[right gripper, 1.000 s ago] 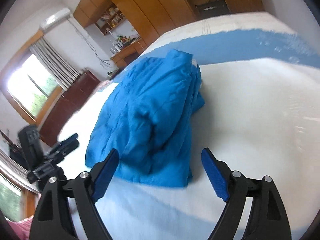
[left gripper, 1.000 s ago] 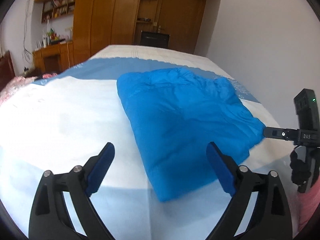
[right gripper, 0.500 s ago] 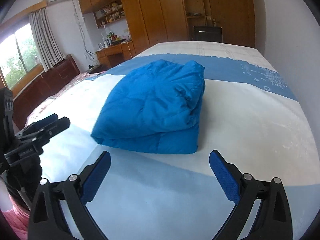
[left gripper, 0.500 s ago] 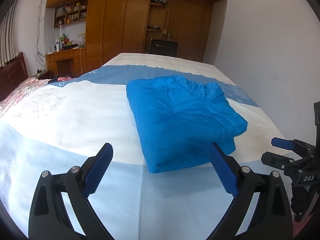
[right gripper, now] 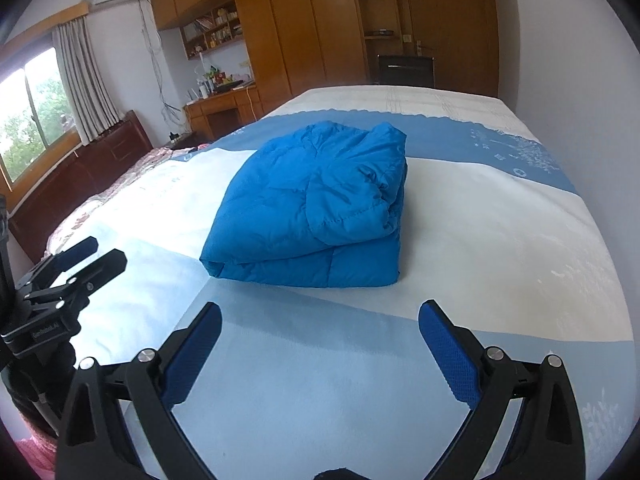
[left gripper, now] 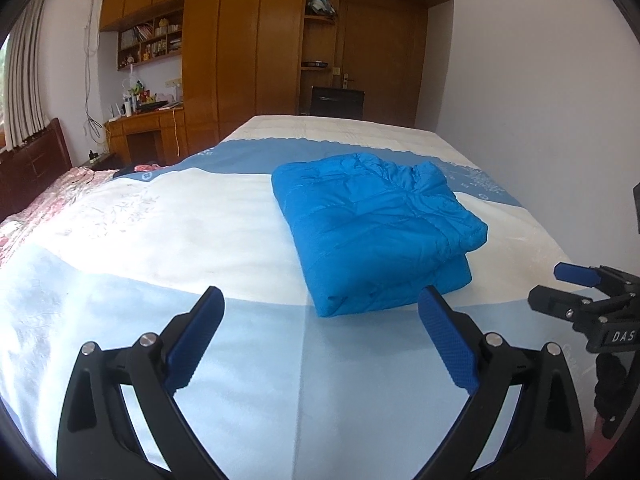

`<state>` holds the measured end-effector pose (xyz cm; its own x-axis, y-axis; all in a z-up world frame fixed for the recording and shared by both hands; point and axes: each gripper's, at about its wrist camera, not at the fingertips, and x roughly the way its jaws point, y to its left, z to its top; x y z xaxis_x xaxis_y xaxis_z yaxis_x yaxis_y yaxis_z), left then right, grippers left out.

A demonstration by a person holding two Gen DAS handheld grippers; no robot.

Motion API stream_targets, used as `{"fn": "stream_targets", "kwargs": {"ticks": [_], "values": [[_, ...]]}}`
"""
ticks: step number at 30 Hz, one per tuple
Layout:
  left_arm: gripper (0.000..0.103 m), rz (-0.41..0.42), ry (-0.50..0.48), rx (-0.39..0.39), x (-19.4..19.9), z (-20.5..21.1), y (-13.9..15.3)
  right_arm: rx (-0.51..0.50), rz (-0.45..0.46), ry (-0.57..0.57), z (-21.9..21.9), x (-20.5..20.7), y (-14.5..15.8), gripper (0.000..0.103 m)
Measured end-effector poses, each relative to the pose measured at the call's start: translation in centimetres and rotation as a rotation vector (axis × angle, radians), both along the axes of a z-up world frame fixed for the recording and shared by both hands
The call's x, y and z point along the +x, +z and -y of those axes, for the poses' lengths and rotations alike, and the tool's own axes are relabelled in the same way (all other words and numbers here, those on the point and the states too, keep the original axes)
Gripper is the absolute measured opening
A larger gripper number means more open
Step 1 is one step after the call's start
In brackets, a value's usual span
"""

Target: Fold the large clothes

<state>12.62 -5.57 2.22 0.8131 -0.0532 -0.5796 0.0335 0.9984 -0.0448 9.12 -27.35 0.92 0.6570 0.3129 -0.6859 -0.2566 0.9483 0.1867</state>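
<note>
Wide bed with white-and-pale-blue quilted cover [left gripper: 168, 232] spreads under my left gripper [left gripper: 318, 320] and right gripper [right gripper: 320, 336]; both jaws wide apart, nothing between. Folded bright blue puffy quilted jacket [left gripper: 372, 232] lies ahead, apart from both. Brown wooden wardrobe wall [left gripper: 240, 60] beyond. Shelf contents too small to read.

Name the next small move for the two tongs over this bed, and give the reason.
Probably none beyond drawing both back: the blue jacket already lies folded in a compact stack on the bed, and the left tongs and right tongs stand open, empty and clear of it.
</note>
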Motion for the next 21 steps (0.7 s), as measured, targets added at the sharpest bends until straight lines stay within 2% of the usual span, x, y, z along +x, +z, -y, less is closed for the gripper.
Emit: {"fn": "stream_targets", "kwargs": {"ticks": [9, 21], "values": [[0.097, 0.004, -0.007, 0.027, -1.2, -0.1, -0.2, -0.004, 0.013, 0.010, -0.2, -1.2, 0.2, 0.099], [0.097, -0.007, -0.010, 0.023, -1.8, -0.2, -0.5, 0.002, 0.023, 0.026, -0.4, -1.9, 0.5, 0.099]]}}
